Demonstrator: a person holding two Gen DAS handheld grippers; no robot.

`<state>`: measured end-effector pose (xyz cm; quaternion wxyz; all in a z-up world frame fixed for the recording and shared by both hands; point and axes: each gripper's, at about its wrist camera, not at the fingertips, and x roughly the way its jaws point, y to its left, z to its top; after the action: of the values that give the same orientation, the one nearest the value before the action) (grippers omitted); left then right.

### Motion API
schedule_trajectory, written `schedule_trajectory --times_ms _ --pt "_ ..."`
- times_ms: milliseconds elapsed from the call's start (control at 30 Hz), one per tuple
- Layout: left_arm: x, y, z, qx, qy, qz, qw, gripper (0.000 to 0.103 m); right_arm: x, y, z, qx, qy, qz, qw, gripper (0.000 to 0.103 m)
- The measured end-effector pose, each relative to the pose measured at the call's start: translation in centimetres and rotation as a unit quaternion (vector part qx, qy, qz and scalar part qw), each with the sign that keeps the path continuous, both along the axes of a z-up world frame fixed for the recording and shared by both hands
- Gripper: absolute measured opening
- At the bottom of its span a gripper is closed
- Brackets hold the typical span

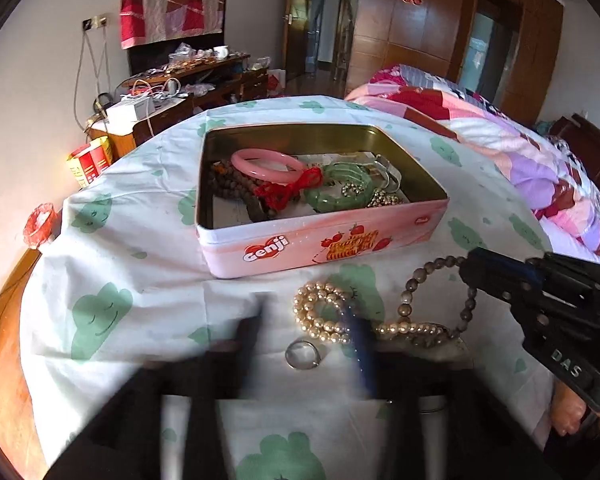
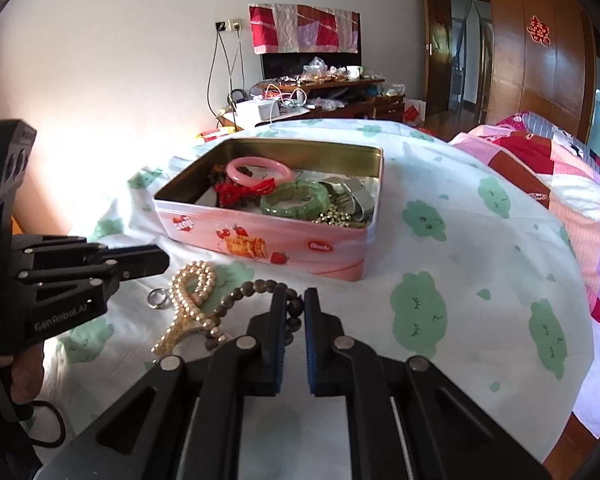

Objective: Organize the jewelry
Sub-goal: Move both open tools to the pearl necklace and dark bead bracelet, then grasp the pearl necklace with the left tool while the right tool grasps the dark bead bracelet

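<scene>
A pink Genji tin (image 1: 300,248) (image 2: 260,240) stands open on the bed. It holds a pink bangle (image 1: 268,164), a green bangle (image 1: 340,188), red cord, dark beads and gold beads. In front of it lie a pearl necklace (image 1: 320,312) (image 2: 192,292) and a silver ring (image 1: 302,354) (image 2: 157,298). My left gripper (image 1: 306,306) is open and blurred, its fingers on either side of the pearls and the ring. My right gripper (image 2: 296,294) (image 1: 466,268) is shut on a dark bead bracelet (image 2: 240,292) (image 1: 410,292), whose loop trails down to the pearls.
The white sheet (image 2: 460,280) with green clouds covers the bed. A pink patchwork quilt (image 1: 520,152) lies at the right. The wooden bed frame (image 1: 4,340) runs along the left edge. A cluttered dresser (image 1: 172,88) stands against the far wall.
</scene>
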<state>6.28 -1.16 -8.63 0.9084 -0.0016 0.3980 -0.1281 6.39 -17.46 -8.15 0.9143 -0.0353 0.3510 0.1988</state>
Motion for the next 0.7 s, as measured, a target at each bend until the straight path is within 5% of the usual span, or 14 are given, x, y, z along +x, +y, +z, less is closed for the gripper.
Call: schedule_trajectory --times_ms 33,167,400,600,667,700 --pt "-0.3 0.0 0.1 -0.005 -0.003 0.005 1.0 0.071 -0.3 -0.1 0.2 0.002 -0.003 0.002 1.0 0.01" --pt "-0.5 -1.0 0.2 -0.015 0.025 -0.007 0.9995 0.071 -1.3 -0.4 0.9 0.002 -0.011 0.006 1.0 0.01" --pt "-1.6 -3.4 -0.8 0.03 0.044 -0.017 0.9984 0.071 -2.7 -1.1 0.3 -0.007 -0.01 0.011 1.0 0.01" --pt "-1.4 -4.2 -1.9 0.041 0.06 -0.036 0.9967 0.04 -2.7 -1.7 -0.4 0.0 -0.002 0.008 1.0 0.01" --pt "-1.5 -4.4 -2.0 0.038 0.064 -0.047 0.9961 0.014 -2.8 -1.5 -0.5 0.0 -0.001 0.012 1.0 0.01" --pt "-1.6 -4.4 -1.9 0.037 0.06 -0.048 0.9964 0.011 -2.8 -1.4 -0.6 0.0 -0.001 0.013 1.0 0.01"
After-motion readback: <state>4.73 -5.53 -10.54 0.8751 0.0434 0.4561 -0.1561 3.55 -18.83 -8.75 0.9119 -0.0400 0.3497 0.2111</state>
